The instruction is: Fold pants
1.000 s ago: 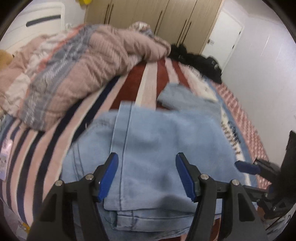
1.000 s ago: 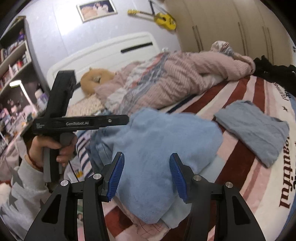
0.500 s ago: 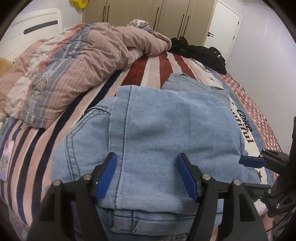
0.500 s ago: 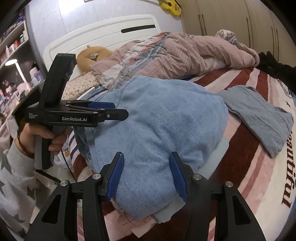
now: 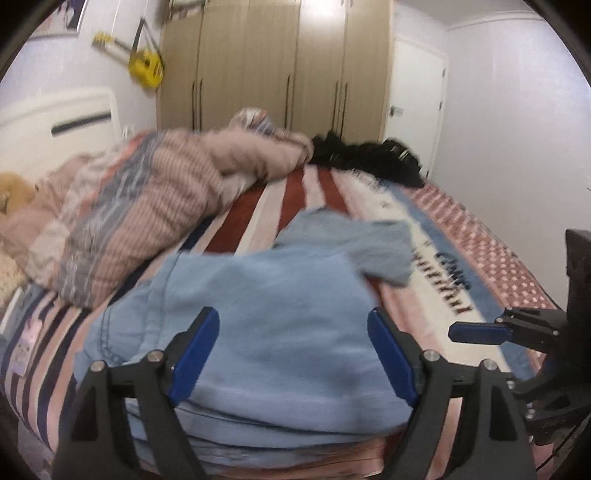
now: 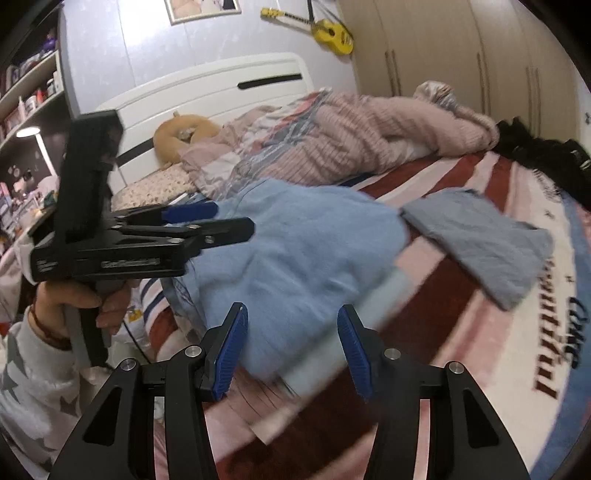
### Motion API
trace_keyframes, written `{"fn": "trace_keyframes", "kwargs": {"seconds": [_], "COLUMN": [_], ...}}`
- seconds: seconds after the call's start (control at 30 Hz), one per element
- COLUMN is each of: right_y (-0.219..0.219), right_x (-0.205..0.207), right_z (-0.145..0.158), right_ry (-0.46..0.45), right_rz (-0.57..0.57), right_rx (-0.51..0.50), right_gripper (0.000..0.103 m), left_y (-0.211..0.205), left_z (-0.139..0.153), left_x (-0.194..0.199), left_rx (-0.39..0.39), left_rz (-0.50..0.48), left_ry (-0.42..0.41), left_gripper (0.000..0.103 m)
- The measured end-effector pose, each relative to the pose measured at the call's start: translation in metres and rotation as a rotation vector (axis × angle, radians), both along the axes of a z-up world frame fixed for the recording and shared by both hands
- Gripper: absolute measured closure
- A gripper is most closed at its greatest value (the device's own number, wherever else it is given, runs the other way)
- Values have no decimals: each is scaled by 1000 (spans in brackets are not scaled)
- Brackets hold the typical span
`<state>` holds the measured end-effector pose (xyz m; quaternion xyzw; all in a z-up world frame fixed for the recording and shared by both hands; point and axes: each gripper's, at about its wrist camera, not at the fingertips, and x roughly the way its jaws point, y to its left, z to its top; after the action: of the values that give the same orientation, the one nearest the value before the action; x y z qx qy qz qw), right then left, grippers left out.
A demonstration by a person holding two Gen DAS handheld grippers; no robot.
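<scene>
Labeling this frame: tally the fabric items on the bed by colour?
Light blue: 1, folded jeans
Grey-blue: 1, folded cloth
Pink striped: 1, bunched quilt
Black: 1, clothing heap
Total: 4

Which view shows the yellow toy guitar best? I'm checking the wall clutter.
The right wrist view: the yellow toy guitar hangs whole on the wall, neck and body fairly sharp. The left wrist view also shows it, but smaller and blurred.

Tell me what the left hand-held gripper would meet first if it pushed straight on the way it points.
Most likely the folded light-blue jeans: the left hand-held gripper has just been opening, nothing pinched, angled down at the denim. The frame is blurred, so depth is uncertain.
</scene>
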<state>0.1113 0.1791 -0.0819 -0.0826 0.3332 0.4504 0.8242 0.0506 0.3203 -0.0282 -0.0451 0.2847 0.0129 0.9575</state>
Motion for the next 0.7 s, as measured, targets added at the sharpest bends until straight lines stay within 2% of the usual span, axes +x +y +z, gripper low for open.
{"fn": "trace_keyframes", "kwargs": {"seconds": [0.03,0.1,0.2,0.4,0.47,0.57,0.7], "right_y": [-10,-35,-78,-160,-180,-205,-222], "right_x": [-2,-10,-24,-58,-71,-91,-112], "right_z": [2,8,17,32,36,44,52], "right_ry": [-16,-60,-133,-268,-315,-389,-467], "right_rz": [-15,-56,-135,-311,-370,-453,-528], "right_rx": [-4,-9,0,10,12,25,31], "right_gripper": [56,55,50,37,35,17,7], "left_y": [-8,-32,-63,-115,-127,-144,-160], "left_z": [5,17,30,37,36,32,28], "left_x": [-5,-19,-38,-70,-75,-81,-85], "left_rx": [4,20,36,47,44,56,46], "left_rz": [0,-13,-32,-50,-54,-46,-55], "left_ry": [-25,-102,-203,-319,-331,-351,-343], "left_gripper": [21,13,7,1,1,1,1]}}
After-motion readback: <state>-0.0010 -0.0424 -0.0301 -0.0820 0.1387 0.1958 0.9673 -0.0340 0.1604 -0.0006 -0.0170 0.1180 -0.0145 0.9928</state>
